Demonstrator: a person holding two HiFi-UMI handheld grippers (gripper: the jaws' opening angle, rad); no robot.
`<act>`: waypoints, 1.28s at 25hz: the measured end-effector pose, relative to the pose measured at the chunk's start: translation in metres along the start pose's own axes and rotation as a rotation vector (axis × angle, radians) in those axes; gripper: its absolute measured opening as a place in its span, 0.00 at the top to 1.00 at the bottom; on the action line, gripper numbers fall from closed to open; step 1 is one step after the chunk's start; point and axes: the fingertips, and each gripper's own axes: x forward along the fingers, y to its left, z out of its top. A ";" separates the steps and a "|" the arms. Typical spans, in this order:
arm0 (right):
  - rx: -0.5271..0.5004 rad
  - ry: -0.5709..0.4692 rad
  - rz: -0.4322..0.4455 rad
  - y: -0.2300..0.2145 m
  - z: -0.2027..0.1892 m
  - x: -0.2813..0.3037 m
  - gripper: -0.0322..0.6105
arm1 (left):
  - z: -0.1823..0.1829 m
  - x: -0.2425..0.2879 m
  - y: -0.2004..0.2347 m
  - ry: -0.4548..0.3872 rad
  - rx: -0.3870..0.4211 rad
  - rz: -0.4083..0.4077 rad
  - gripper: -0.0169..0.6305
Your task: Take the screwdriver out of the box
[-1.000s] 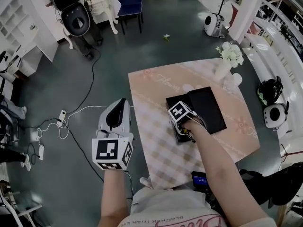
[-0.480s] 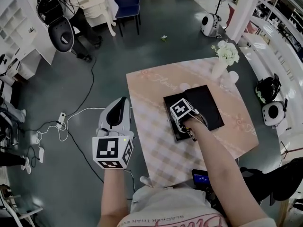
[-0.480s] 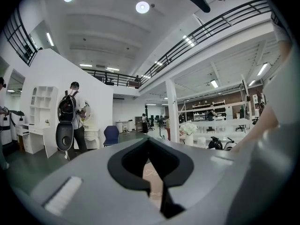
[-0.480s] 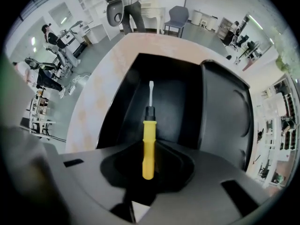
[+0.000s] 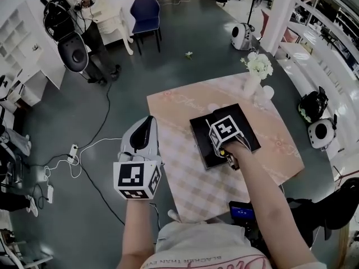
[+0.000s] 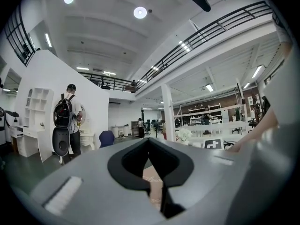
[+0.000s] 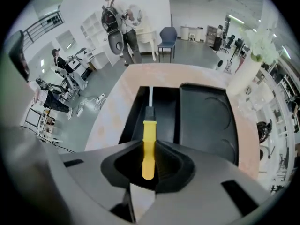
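My right gripper is shut on the yellow handle of the screwdriver. Its metal shaft points away over the tray of the open black box, and the screwdriver hangs above the tray. In the head view the right gripper points steeply down over the box, whose lid lies open to the right. My left gripper is held level off the table's left side, over the floor, jaws together and holding nothing. In its own view the left gripper faces the room.
The box lies on a pink checked table. A vase of white flowers and a white cup stand at its far right corner. Cables run over the floor at left. A person and a blue chair are farther off.
My right gripper has risen from the box tray with the screwdriver in it. The left gripper has moved a little up and toward the table.
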 end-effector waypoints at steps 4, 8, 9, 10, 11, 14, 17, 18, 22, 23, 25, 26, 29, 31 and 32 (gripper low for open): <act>-0.001 -0.099 -0.009 0.002 0.008 -0.028 0.83 | 0.007 -0.002 -0.006 -0.019 0.000 -0.009 0.96; -0.018 -0.186 -0.039 0.004 0.012 -0.055 0.83 | 0.015 -0.007 -0.010 -0.042 -0.001 -0.010 0.96; -0.024 -0.209 -0.044 0.005 0.013 -0.062 0.83 | 0.017 -0.008 -0.011 -0.047 0.000 -0.011 0.96; -0.030 -0.234 -0.051 0.005 0.015 -0.069 0.83 | 0.018 -0.009 -0.013 -0.050 0.003 -0.013 0.96; -0.039 -0.260 -0.060 0.006 0.017 -0.077 0.83 | 0.020 -0.009 -0.014 -0.054 0.005 -0.016 0.96; -0.065 -0.350 -0.094 0.007 0.023 -0.104 0.83 | 0.027 -0.009 -0.019 -0.064 0.015 -0.027 0.96; -0.079 -0.463 -0.109 0.010 0.031 -0.136 0.83 | 0.034 -0.008 -0.021 -0.077 0.022 -0.034 0.96; -0.084 -0.510 -0.105 0.013 0.034 -0.147 0.83 | 0.036 -0.008 -0.022 -0.082 0.023 -0.035 0.96; -0.114 -0.700 -0.096 0.023 0.040 -0.194 0.83 | 0.045 -0.008 -0.026 -0.105 0.029 -0.039 0.96; -0.121 -0.743 -0.103 0.024 0.041 -0.206 0.83 | 0.047 -0.008 -0.027 -0.110 0.030 -0.041 0.96; -0.134 -0.823 -0.117 0.026 0.040 -0.228 0.83 | 0.050 -0.008 -0.030 -0.119 0.034 -0.044 0.96; -0.140 -0.859 -0.126 0.026 0.039 -0.238 0.83 | 0.051 -0.008 -0.031 -0.123 0.035 -0.046 0.96; -0.158 -0.966 -0.167 0.025 0.036 -0.266 0.83 | 0.054 -0.010 -0.033 -0.133 0.039 -0.049 0.96; -0.161 -1.039 -0.200 0.022 0.034 -0.284 0.83 | 0.056 -0.011 -0.033 -0.142 0.038 -0.049 0.96; -0.161 -1.077 -0.214 0.021 0.032 -0.293 0.83 | 0.057 -0.011 -0.033 -0.148 0.036 -0.049 0.96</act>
